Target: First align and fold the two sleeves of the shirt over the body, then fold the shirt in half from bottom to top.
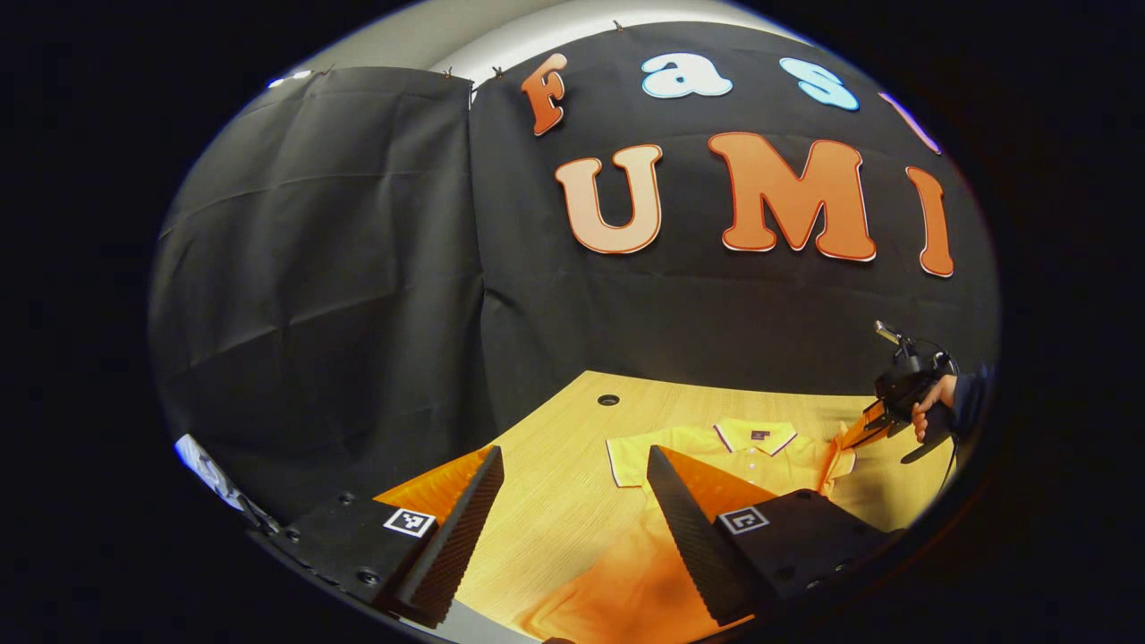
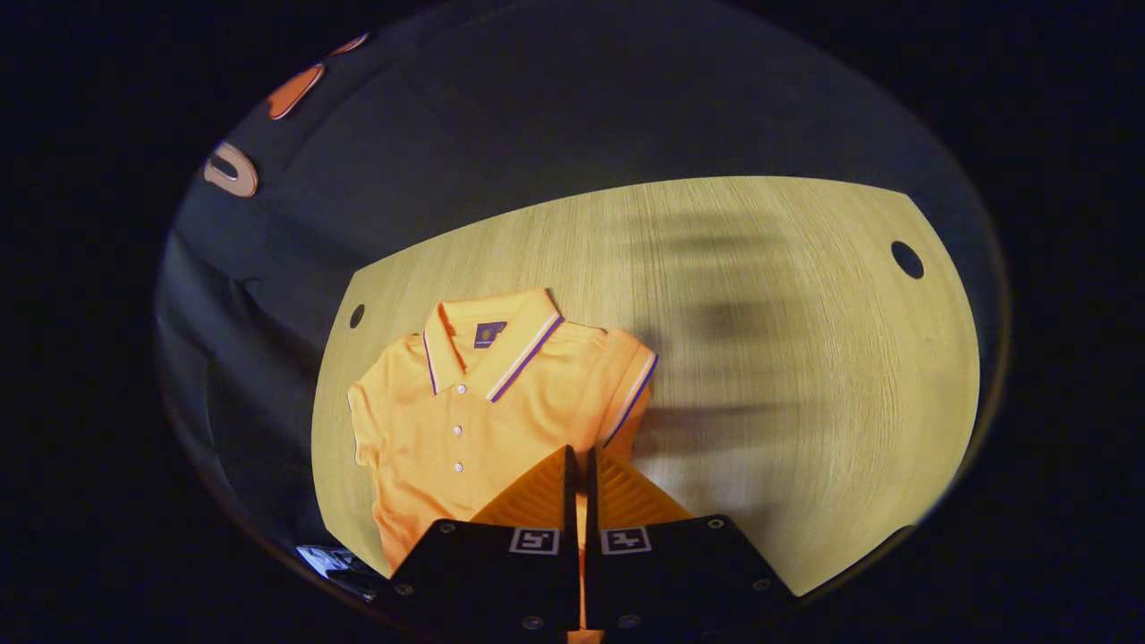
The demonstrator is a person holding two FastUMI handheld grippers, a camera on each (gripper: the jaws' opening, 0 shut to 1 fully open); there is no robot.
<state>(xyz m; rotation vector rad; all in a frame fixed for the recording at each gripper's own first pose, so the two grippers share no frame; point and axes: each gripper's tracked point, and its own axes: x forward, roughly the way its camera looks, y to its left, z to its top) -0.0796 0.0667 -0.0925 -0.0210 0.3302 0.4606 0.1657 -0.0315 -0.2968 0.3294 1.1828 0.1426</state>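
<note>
An orange polo shirt [image 2: 465, 420] lies face up on the wooden table [image 2: 805, 358], collar toward the far wall. My right gripper [image 2: 581, 456] is shut on the shirt's striped-edged sleeve [image 2: 631, 394], and a thin strip of orange cloth shows between its fingers. In the left gripper view a hand holds the right gripper [image 1: 863, 427] at the far right, pulling that sleeve [image 1: 841, 447] up off the table. The left gripper [image 1: 574, 456] hovers open over the table [image 1: 572, 420], near the shirt's [image 1: 787, 465] lower body. The other sleeve [image 1: 626, 461] lies flat.
The table has a round cable hole [image 1: 608, 400] near the back on the left and another hole [image 2: 907, 259] at the far right. Black cloth walls close in behind the table. Bare wood stretches to the right of the shirt.
</note>
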